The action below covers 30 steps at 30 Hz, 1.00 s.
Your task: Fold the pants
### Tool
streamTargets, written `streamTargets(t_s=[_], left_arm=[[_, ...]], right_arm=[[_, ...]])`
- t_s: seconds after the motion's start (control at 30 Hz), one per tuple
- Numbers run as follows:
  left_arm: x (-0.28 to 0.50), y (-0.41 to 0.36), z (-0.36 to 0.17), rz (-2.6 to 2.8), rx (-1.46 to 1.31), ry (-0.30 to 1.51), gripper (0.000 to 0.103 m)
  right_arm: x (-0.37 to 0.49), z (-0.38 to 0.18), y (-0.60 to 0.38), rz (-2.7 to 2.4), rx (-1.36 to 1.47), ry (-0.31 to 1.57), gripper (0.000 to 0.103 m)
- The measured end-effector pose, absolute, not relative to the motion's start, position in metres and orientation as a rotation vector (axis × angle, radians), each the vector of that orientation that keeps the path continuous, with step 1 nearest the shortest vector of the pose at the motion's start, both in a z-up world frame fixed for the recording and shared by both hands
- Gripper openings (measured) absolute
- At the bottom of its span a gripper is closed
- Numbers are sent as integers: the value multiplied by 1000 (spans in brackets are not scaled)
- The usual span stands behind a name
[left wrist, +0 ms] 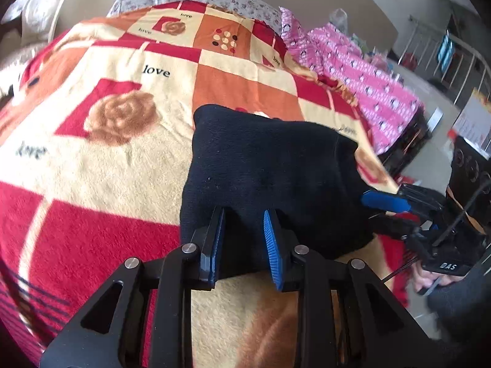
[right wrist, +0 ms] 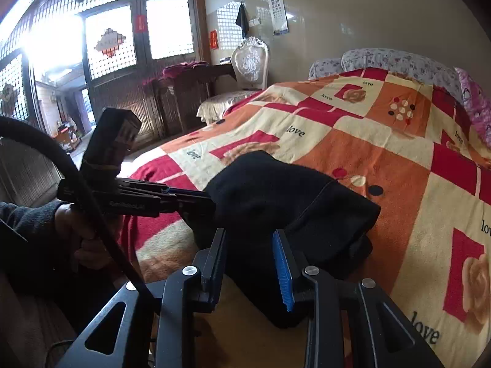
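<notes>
We see the black pants, folded into a compact bundle, lying on the patchwork blanket of the bed, near its close edge. The left gripper stands at the bundle's near side with its blue-padded fingers apart and nothing pressed between them; the cloth lies just beyond the tips. The right gripper likewise shows its jaws parted before the same bundle, gripping nothing, while a pink printed cloth lies along the far side of the bed.
</notes>
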<state>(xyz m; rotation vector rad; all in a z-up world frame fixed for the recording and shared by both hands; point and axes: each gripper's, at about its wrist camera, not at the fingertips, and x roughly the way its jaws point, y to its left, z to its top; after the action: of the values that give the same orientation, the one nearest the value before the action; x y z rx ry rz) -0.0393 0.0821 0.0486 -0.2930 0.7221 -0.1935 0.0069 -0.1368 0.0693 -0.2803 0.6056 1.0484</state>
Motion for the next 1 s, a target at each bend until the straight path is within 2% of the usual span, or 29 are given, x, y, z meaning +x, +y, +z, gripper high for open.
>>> streamTargets(t_s=[0.1, 0.23, 0.3, 0.4, 0.53, 0.6, 0.7, 0.8, 1.0], left_arm=[[-32, 86, 44, -192, -308, 709, 27], [-19, 99, 51, -220, -355, 734, 27], [-21, 104, 66, -262, -352, 688, 27], [8, 114, 83, -270, -357, 685, 27], [58, 109, 79, -229, -343, 814, 27], [76, 104, 63, -197, -306, 895, 27], [89, 100, 49, -144, -249, 898, 30], [99, 104, 39, -121, -269, 907, 30], [99, 106, 34, -107, -251, 876, 31]], right_arm=[[35, 34, -121, 1014, -313, 735, 29], [46, 34, -130, 1037, -217, 771, 29], [45, 44, -131, 1037, -211, 784, 29], [39, 76, -134, 1035, -225, 684, 29], [57, 98, -125, 969, -258, 582, 31], [77, 84, -114, 955, -302, 633, 31], [101, 39, -103, 923, -381, 788, 31], [112, 33, -120, 962, -243, 771, 32], [112, 32, -122, 974, -205, 762, 32]])
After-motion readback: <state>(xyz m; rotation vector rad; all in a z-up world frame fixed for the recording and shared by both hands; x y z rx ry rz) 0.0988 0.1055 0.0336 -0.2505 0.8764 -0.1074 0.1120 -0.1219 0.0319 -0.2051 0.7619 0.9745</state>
